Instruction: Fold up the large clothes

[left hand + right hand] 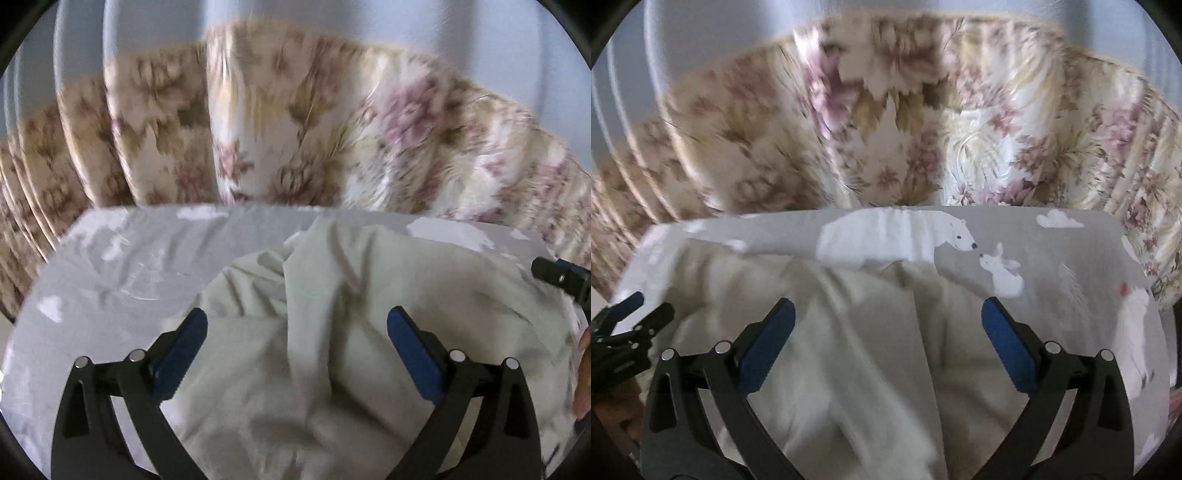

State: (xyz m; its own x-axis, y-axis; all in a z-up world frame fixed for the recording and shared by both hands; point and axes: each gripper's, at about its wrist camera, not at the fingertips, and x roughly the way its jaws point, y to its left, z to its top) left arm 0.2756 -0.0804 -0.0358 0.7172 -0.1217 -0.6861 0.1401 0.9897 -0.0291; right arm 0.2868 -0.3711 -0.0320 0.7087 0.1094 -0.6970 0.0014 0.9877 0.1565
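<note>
A large off-white garment (314,332) lies crumpled on a grey table cover printed with white animals (110,266). My left gripper (297,321) is open, its blue pads spread wide above the garment, holding nothing. The right gripper shows at the right edge of the left wrist view (561,277). In the right wrist view the same garment (879,350) fills the lower middle, and my right gripper (888,312) is open above it, empty. The left gripper shows at the left edge of that view (624,325). Both views are blurred.
A floral curtain (295,122) hangs right behind the table's far edge; it also shows in the right wrist view (905,122). The cover's polar bear and rabbit print (960,240) lies beyond the garment. A hand shows at the right edge (583,369).
</note>
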